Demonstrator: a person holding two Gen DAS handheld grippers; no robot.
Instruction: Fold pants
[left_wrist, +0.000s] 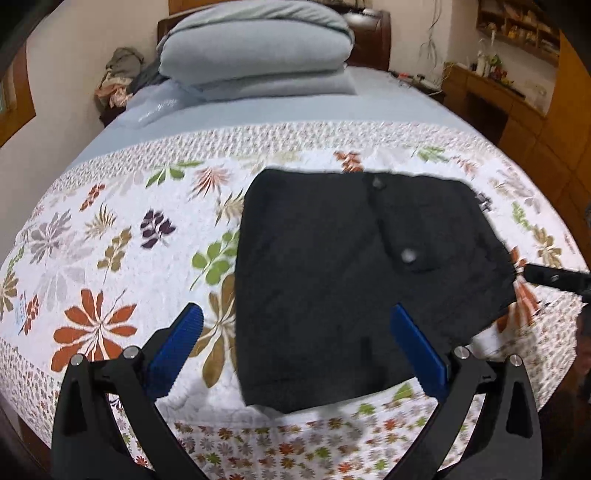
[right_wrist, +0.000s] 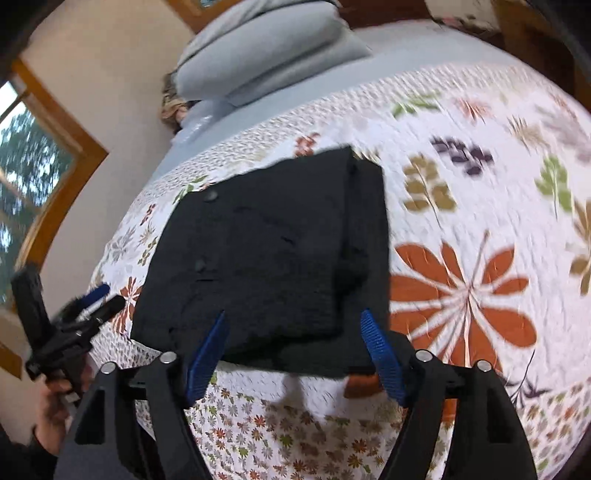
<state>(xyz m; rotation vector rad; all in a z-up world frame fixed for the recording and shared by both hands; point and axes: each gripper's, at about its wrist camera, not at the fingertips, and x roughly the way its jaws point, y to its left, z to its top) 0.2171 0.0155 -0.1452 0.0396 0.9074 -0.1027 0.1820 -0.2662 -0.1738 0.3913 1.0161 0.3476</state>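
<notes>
Pants (left_wrist: 351, 280) folded on quilt (left_wrist: 110, 240) | left tool (left_wrist: 295, 347) released | right tool (right_wrist: 295, 350) released

Black pants (left_wrist: 332, 280), folded flat

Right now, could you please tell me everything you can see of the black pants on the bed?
The black pants lie folded into a compact, roughly rectangular bundle on the floral quilt, near the bed's front edge. The fabric looks matte, dark and fairly thick. Two small pale buttons show on top, and a seam runs between them. In the right wrist view, stacked layers show along one side. Both the left claw and the right claw are open and hold nothing; the pants rest only on the quilt.
</notes>
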